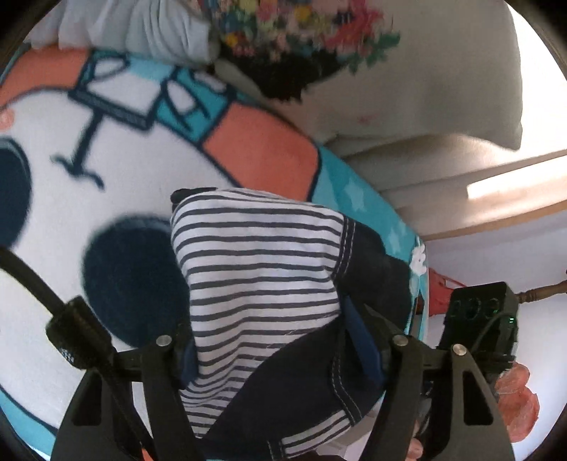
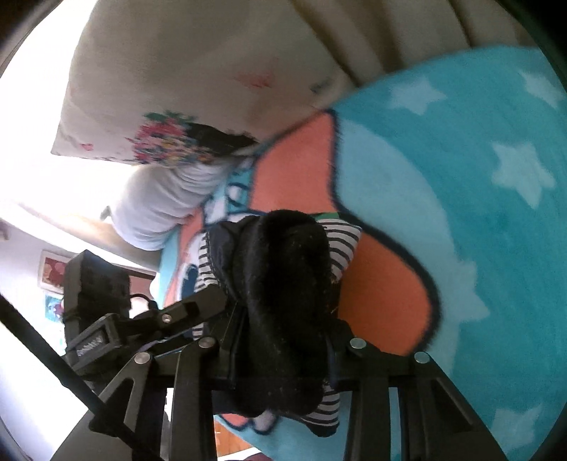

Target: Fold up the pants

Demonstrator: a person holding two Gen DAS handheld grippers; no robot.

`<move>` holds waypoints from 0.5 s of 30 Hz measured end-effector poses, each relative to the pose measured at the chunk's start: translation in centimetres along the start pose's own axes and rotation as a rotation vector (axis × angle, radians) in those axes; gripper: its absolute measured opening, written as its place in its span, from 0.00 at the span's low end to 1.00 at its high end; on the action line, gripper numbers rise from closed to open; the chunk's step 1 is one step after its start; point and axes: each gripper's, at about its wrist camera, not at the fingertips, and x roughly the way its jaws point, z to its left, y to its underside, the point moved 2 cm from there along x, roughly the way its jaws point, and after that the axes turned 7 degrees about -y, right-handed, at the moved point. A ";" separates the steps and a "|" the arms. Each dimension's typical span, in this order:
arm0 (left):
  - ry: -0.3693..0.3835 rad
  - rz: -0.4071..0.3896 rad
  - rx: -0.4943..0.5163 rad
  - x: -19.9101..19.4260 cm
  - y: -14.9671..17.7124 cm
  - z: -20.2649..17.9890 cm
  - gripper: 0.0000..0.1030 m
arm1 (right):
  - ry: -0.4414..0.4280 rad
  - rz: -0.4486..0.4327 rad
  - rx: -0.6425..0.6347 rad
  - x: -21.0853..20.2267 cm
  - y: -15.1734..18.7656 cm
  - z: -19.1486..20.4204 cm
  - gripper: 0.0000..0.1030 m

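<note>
1. The blanket, a fleecy cartoon print in turquoise, orange and white, carries everything. In the left wrist view its turquoise edge runs down the right side, and the pants hang above that edge, lifted off the pile.

2. A cream pillow with an embroidered flower patch and a bundle of white cloth lie along the blanket's far edge.

3. The pants are small, dark navy outside with a striped lining. They look light, limp and easily bunched, so I judge they will sag between grips. The stitched hems and waistband are the firmest places to hold.

4. The left gripper is clenched on a bunch of striped lining and navy cloth. The right gripper is clamped on a thick wad of the pants.

5. Only the left view shows the white-stitched seam and how much lining is turned outward. Only the right view shows a fuzzy black fold and the starred turquoise field of the blanket beneath, as well as the other gripper's body at the left.
</note>
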 end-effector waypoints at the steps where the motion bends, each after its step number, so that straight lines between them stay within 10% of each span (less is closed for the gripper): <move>1: -0.003 -0.010 -0.003 -0.3 -0.6 0.1 0.68 | -0.011 0.000 -0.016 0.3 -0.7 0.9 0.37; 11: -0.227 -0.047 -0.029 0.6 -6.0 3.8 0.68 | 0.127 0.016 -0.120 6.3 -6.0 3.5 0.38; 15: -0.204 -0.037 -0.037 -0.6 -6.2 4.6 0.68 | 0.174 -0.002 -0.115 5.7 -6.0 3.4 0.42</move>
